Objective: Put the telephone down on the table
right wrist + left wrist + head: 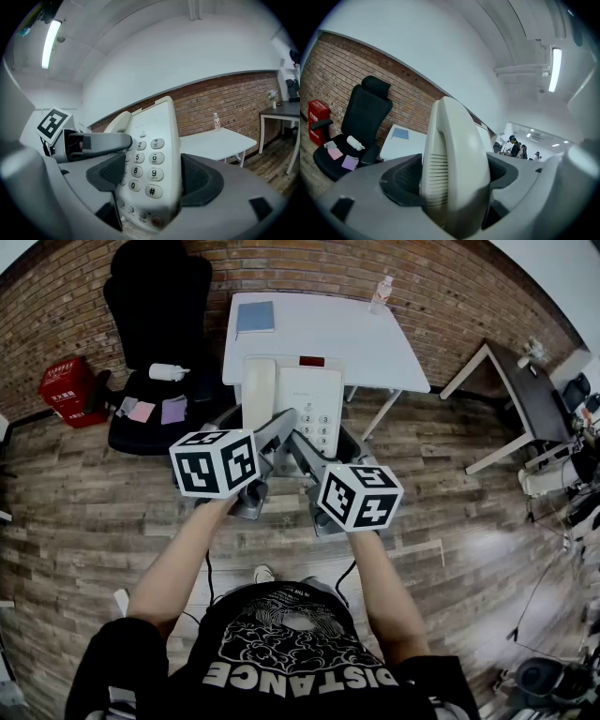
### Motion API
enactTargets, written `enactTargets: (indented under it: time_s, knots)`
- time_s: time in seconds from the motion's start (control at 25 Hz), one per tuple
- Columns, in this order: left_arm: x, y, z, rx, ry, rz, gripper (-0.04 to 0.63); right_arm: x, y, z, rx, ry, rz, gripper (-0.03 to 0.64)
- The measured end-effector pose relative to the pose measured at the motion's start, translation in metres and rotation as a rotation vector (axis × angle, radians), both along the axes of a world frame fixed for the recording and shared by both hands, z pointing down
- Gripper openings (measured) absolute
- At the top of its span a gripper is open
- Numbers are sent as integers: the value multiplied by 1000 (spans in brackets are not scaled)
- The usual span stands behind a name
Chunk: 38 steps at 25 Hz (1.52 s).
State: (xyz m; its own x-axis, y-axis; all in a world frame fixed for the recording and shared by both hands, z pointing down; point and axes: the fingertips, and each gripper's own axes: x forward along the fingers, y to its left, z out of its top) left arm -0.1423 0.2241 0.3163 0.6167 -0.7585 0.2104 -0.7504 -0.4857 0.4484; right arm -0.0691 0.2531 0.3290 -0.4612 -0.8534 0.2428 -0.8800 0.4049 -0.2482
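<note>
White table [375, 343] sat ready as I held the telephone [305, 399] tilted above its near edge, left gripper [452, 176] and right gripper [152, 178] both clamped on it, and an uneven release risked tipping it off.

black chair [155, 296], red crate [66, 388], blue notebook [255, 317], bottle [382, 293]

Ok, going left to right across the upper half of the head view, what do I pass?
Red box → black office chair → telephone → water bottle → dark desk.
</note>
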Motion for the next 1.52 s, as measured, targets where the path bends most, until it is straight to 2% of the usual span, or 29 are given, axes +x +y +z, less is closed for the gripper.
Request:
enactTargets:
  time_s: [0.24, 0.6, 1.2, 1.52]
  knots:
    - [4, -9, 6, -9, 0, 12, 393, 3, -8, 6, -10, -2, 14, 351]
    - [21, -57, 21, -37, -1, 23, 393, 21, -55, 20, -35, -8, 24, 351]
    - [98, -213, 36, -87, -17, -29, 393, 99, -215, 35, -81, -27, -32, 351]
    - [141, -276, 32, -99, -29, -57, 393, 143, -279, 30, -92, -41, -59, 351]
